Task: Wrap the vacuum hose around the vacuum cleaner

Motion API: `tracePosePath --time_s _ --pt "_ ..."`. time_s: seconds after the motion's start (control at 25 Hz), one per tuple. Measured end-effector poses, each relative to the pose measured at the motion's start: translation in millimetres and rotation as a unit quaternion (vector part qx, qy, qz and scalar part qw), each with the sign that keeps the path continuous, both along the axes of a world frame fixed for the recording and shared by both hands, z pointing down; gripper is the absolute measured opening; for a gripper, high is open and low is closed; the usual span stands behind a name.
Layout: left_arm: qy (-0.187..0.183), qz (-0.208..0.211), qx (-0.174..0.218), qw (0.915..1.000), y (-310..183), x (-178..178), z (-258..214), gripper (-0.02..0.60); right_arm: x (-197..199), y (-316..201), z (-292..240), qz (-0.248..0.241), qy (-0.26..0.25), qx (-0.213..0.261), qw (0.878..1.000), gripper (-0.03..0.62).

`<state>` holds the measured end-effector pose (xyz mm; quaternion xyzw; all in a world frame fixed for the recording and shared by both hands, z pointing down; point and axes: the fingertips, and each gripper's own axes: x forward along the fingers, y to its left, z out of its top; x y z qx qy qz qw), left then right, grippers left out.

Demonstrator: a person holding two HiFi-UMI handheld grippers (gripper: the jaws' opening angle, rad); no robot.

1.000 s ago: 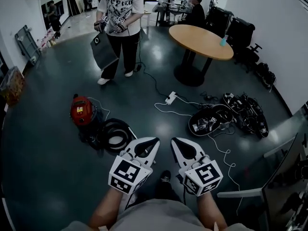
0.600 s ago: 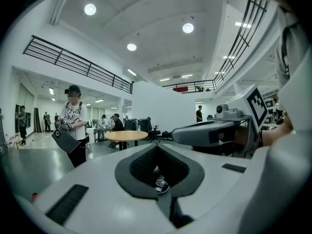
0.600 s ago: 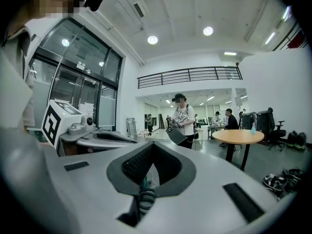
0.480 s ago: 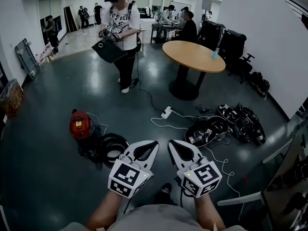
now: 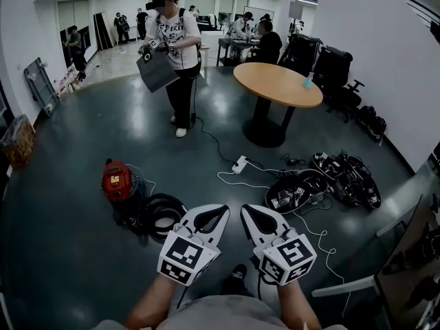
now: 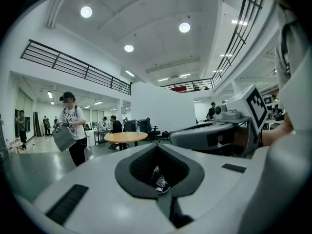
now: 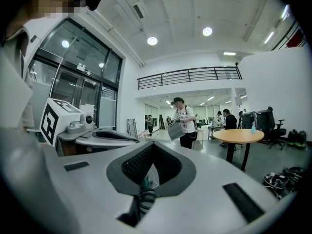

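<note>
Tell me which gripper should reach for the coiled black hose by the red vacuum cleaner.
Left, probably: the left gripper hangs nearest the coiled black hose; the right gripper sits farther off. Both are shut, empty.

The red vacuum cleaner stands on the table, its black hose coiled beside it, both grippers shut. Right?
No. The head view shows the red vacuum cleaner on the floor, not on the table. Its black hose is coiled beside it, and the left gripper and right gripper are shut.
</note>
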<state>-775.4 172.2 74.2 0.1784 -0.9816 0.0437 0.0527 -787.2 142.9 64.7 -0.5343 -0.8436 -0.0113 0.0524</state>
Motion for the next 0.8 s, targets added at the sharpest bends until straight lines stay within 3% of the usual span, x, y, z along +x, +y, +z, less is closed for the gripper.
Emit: tracePosePath --time_s 0.8 --pt "-0.001 -0.009 0.004 1.0000 -12.5 1.0 2.8 0.008 5.2 -14.3 10.5 -0.009 0.007 0.003 1.000 0.005"
